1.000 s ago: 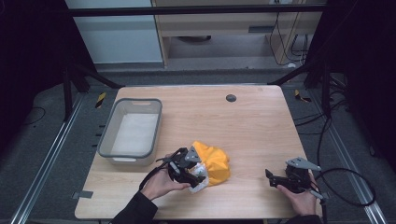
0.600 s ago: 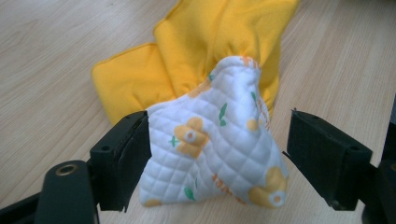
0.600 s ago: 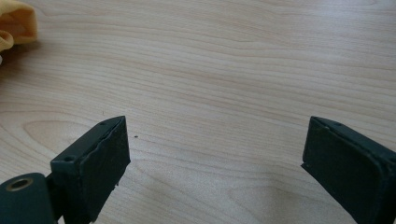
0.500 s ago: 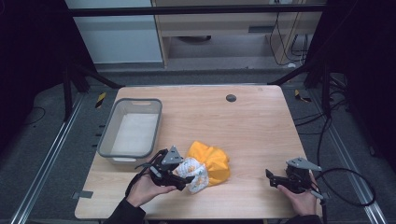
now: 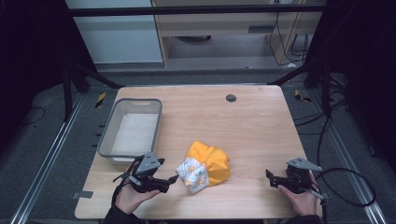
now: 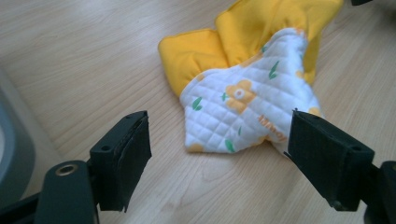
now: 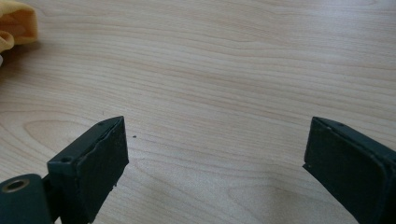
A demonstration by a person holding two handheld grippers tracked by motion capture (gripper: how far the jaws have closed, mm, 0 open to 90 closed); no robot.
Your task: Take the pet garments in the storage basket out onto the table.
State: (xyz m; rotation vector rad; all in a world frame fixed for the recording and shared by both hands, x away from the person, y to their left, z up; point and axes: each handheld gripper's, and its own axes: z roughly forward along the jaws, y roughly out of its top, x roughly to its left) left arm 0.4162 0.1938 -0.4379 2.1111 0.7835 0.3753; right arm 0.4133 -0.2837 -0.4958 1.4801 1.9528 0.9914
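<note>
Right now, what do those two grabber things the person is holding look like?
Each is a black hand-held gripper with two flat, blocky black jaws. The left hand-held gripper and the right hand-held gripper each carry a grey three-cornered plate on top. A thin black cable trails from each; the right one's loops off past the table's edge. A small brass-coloured ring sits at the base of one jaw. Dark sleeves cover the wrists.

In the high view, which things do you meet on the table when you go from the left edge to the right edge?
Grey plastic bin → left gripper → yellow and white quilted cloth → small dark round hole cover → right gripper.
</note>
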